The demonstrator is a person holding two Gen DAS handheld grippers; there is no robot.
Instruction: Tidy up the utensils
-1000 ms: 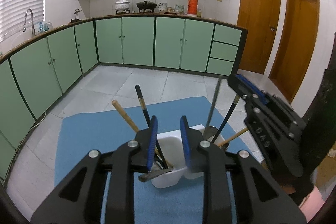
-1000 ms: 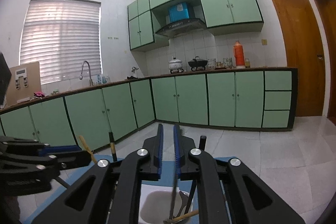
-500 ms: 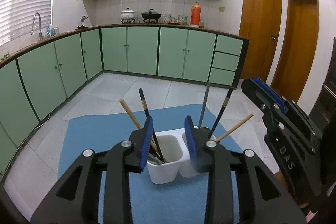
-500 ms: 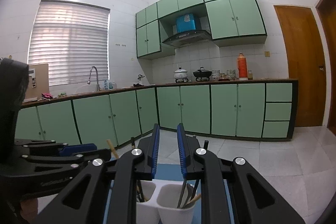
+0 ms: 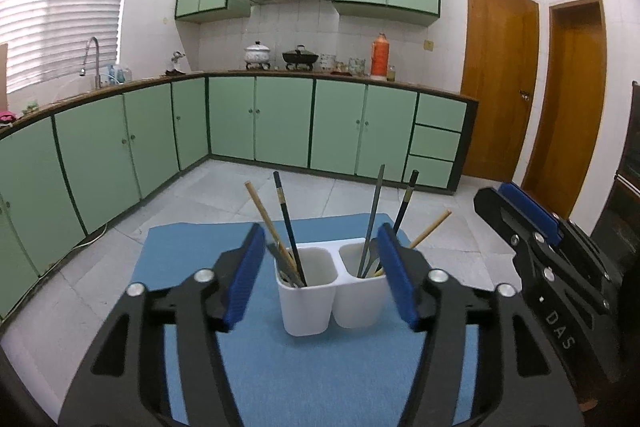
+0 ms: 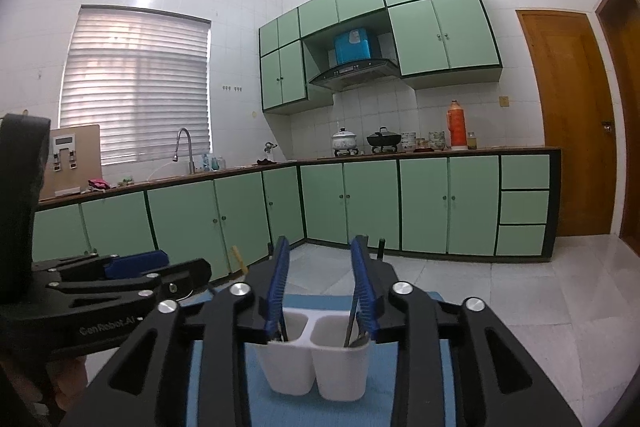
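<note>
Just smooth white plastic twin-cup holder (image 5: 328,291) w/ thin sticks on fuzzy blue mat (image 5: 320,379)

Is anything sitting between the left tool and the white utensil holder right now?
Nothing visible. The left tool, its jaws opening and empty, faces the white utensil holder across bare blue mat. The right tool is off to the side, clear of that path.

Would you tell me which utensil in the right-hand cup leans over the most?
The light wooden chopstick: it slants far out to the right, while the grey handle and black chopstick stand nearly upright.
</note>
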